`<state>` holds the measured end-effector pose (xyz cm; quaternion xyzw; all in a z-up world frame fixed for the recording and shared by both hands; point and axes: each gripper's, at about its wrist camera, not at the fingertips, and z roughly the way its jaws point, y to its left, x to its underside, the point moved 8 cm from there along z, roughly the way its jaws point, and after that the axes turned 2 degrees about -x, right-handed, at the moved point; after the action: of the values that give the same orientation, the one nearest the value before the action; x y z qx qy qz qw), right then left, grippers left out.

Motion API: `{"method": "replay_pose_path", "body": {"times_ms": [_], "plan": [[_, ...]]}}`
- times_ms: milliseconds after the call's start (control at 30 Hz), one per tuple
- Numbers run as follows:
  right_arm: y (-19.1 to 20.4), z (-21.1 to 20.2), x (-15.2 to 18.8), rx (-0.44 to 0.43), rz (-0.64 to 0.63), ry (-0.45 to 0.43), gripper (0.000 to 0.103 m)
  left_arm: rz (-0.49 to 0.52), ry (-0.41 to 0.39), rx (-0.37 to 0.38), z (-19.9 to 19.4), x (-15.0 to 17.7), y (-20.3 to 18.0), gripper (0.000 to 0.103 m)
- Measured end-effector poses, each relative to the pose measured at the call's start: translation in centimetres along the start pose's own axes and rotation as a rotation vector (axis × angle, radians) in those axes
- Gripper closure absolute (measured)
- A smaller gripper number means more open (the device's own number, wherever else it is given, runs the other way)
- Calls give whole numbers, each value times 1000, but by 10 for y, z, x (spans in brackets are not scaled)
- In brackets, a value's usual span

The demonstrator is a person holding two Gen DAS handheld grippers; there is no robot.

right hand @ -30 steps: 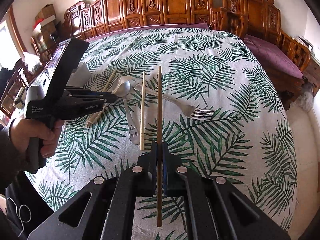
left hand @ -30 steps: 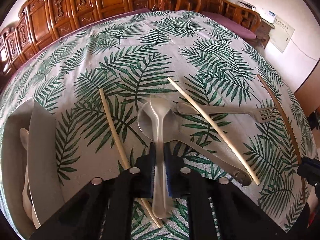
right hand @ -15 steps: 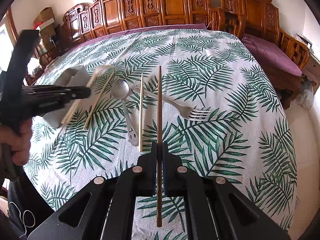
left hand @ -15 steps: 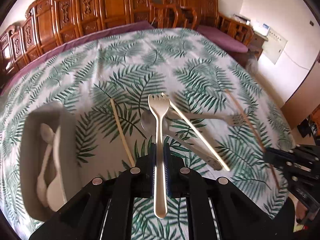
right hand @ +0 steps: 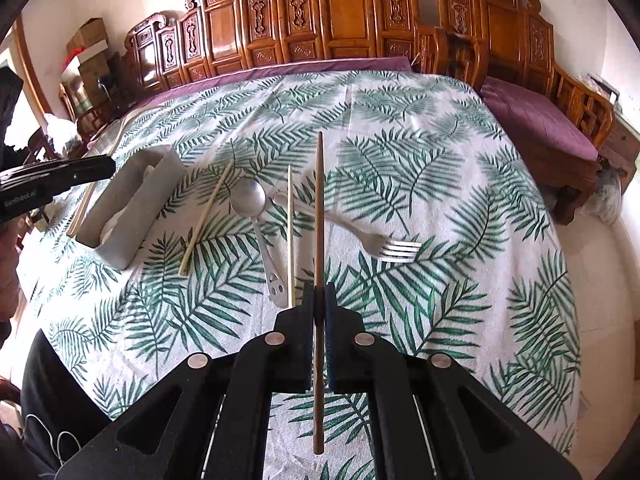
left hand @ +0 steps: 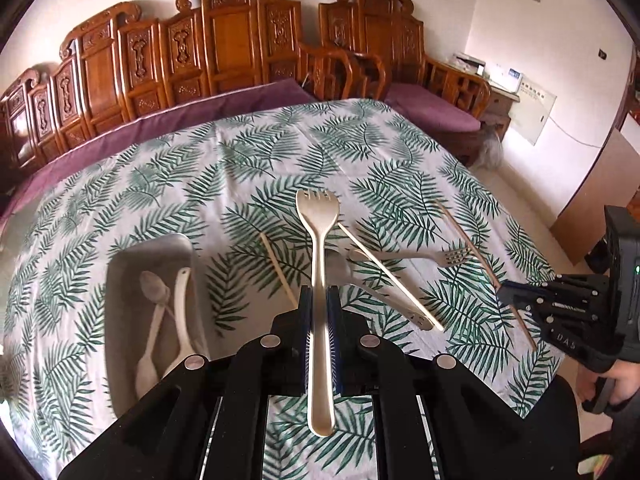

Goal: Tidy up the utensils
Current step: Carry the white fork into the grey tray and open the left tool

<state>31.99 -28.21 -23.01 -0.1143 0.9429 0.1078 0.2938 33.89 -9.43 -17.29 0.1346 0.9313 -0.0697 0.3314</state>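
Note:
My left gripper (left hand: 319, 304) is shut on a cream plastic fork (left hand: 318, 216) and holds it in the air above the table. My right gripper (right hand: 319, 300) is shut on a dark brown chopstick (right hand: 319, 200), also lifted. A grey utensil tray (left hand: 120, 280) at the left holds two cream spoons (left hand: 154, 288); it also shows in the right wrist view (right hand: 136, 208). On the cloth lie a metal spoon (right hand: 248, 200), a metal fork (right hand: 384, 246) and two pale chopsticks (right hand: 291, 232).
The table has a green fern-print cloth (right hand: 420, 152). Carved wooden chairs (right hand: 340, 12) and purple cushions (right hand: 536, 120) line the far side. The right gripper also shows in the left wrist view (left hand: 568, 308). The left gripper's body shows at the right wrist view's left edge (right hand: 48, 180).
My left gripper has lifted the cream fork off the metal spoon and risen well above the table. The right gripper holds the brown chopstick nearly still.

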Motion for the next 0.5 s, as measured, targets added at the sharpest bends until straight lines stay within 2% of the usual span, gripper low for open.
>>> {"method": "replay_pose_path", "body": {"times_ms": [233, 500], "plan": [[20, -15, -24, 15, -32, -23, 97, -34, -13, 21, -11, 3, 28, 96], [55, -12, -47, 8, -44, -30, 97, -73, -11, 25, -17, 17, 72, 96]]}}
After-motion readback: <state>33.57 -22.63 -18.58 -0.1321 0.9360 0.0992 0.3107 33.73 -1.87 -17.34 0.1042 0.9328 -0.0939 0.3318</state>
